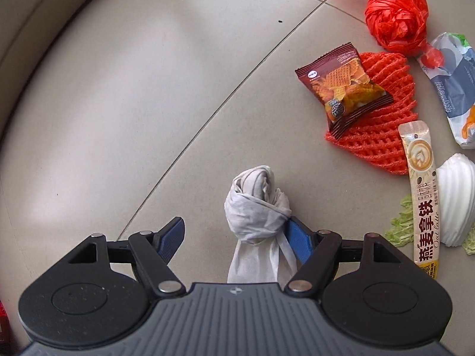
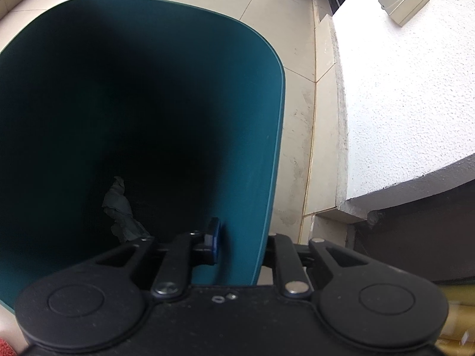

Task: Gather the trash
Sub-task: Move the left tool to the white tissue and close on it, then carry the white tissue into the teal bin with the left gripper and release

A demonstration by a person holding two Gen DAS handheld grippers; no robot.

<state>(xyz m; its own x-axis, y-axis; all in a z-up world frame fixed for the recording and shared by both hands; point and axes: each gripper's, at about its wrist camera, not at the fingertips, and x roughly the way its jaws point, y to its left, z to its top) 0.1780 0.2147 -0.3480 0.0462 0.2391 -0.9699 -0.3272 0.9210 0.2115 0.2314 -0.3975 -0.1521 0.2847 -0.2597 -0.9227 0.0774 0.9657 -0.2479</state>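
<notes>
In the left wrist view my left gripper [image 1: 236,237] is open above the tiled floor. A knotted white tissue wad [image 1: 256,207] lies between its blue pads, touching the right pad [image 1: 298,241]; the left pad stands apart from it. In the right wrist view my right gripper [image 2: 237,244] is shut on the side wall of a teal trash bin [image 2: 267,148], one finger inside [image 2: 214,241], the other hidden outside the wall. A crumpled tissue [image 2: 118,207] lies deep in the dark bin.
Trash lies to the right of the left gripper: a brown waffle snack packet [image 1: 344,86] on orange foam netting [image 1: 383,124], a red plastic bag [image 1: 392,14], a grey wrapper [image 1: 454,86], a latte stick sachet [image 1: 421,195], a white shell-like cup [image 1: 455,204]. A white wall [image 2: 400,89] stands right of the bin.
</notes>
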